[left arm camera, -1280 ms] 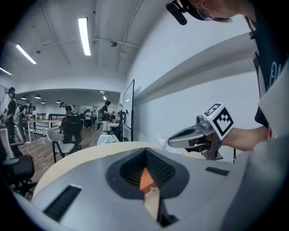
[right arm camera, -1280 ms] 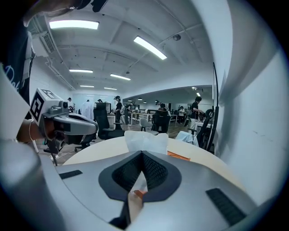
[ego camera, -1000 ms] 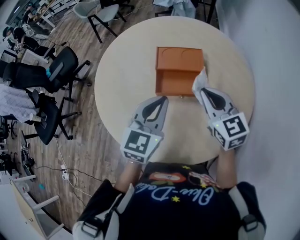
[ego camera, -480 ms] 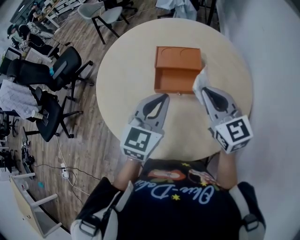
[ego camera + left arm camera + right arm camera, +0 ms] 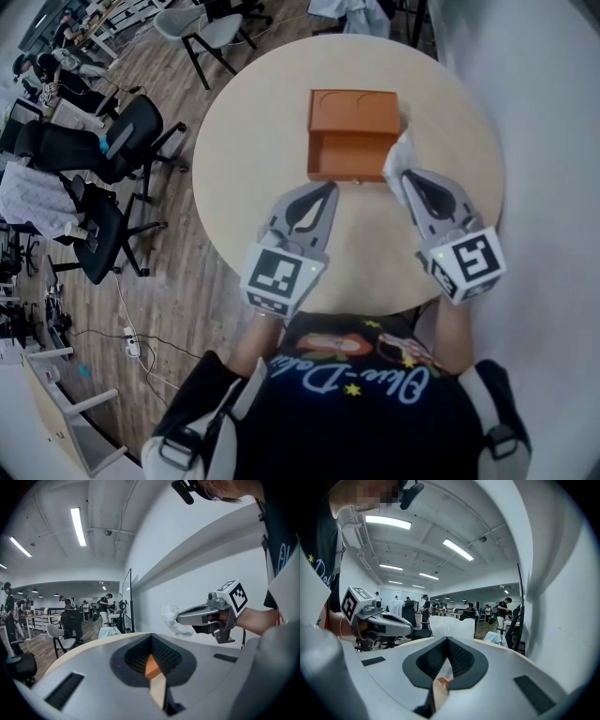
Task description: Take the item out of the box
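An orange box [image 5: 354,112] lies on the round table [image 5: 253,141], its lid flipped back and its tray [image 5: 345,159] showing empty. At the box's right front corner my right gripper [image 5: 395,176] is shut on a crumpled white plastic bag [image 5: 399,156], which it holds above the table. In the right gripper view that bag [image 5: 452,626] sticks up past the closed jaws of the right gripper [image 5: 447,644]. Just in front of the box is my left gripper [image 5: 327,193], shut and with nothing in it. In the left gripper view the left gripper [image 5: 151,641] shows only a thin slit.
The table's edge curves close on all sides, with a pale wall [image 5: 544,112] to the right. Black office chairs [image 5: 122,141] and a light chair [image 5: 202,23] stand on the wood floor at left. People stand far off in the room [image 5: 501,609].
Almost nothing has changed. The right gripper with the bag has drifted slightly further from me beside the box, and the left gripper has held its place.
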A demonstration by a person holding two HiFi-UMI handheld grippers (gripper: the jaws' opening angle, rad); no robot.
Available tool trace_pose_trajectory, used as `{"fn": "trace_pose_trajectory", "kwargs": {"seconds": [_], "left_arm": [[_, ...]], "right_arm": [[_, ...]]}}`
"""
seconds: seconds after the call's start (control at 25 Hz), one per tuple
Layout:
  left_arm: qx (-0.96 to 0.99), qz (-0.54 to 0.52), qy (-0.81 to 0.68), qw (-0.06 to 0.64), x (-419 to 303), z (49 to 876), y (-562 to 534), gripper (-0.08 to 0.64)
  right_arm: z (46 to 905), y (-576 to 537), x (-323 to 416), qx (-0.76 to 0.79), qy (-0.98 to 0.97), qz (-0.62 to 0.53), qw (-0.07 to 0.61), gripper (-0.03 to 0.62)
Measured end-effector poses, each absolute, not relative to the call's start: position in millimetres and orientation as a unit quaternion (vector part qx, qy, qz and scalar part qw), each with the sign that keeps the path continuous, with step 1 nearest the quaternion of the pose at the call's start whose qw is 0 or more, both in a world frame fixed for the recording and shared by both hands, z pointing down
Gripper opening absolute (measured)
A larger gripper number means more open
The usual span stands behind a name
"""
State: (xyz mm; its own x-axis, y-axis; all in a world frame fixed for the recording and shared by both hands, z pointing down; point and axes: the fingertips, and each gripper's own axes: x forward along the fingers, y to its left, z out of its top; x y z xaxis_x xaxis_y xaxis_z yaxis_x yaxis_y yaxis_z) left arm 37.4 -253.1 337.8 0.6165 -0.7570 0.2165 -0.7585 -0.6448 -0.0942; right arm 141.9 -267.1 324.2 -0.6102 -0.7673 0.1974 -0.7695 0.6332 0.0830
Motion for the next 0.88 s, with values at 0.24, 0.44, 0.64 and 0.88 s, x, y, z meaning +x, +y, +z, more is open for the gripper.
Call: {"fn": "trace_pose_trajectory", "kwargs": {"seconds": [0.24,0.44,0.64,0.88], "left_arm": [[0.9,0.117,-0.421,0.006,35,339,-253,-0.015],[0.9,0.116,-0.42,0.008,38,339,-253,-0.015],[0.899,0.117,-0.422,0.011,39,341,-253,-0.015],[0.9,0.117,-0.42,0.012,37,345,-262,-0.015]], "right_arm": [[327,-264,143,0.425,-0.899,-0.006,0.108,-0.003],[327,-265,148,0.428,-0.897,-0.009,0.11,-0.003],[327,-265,149,0.431,-0.896,0.004,0.105,-0.003],[330,-275,146,0.427,-0.898,-0.005,0.103,-0.003]]}}
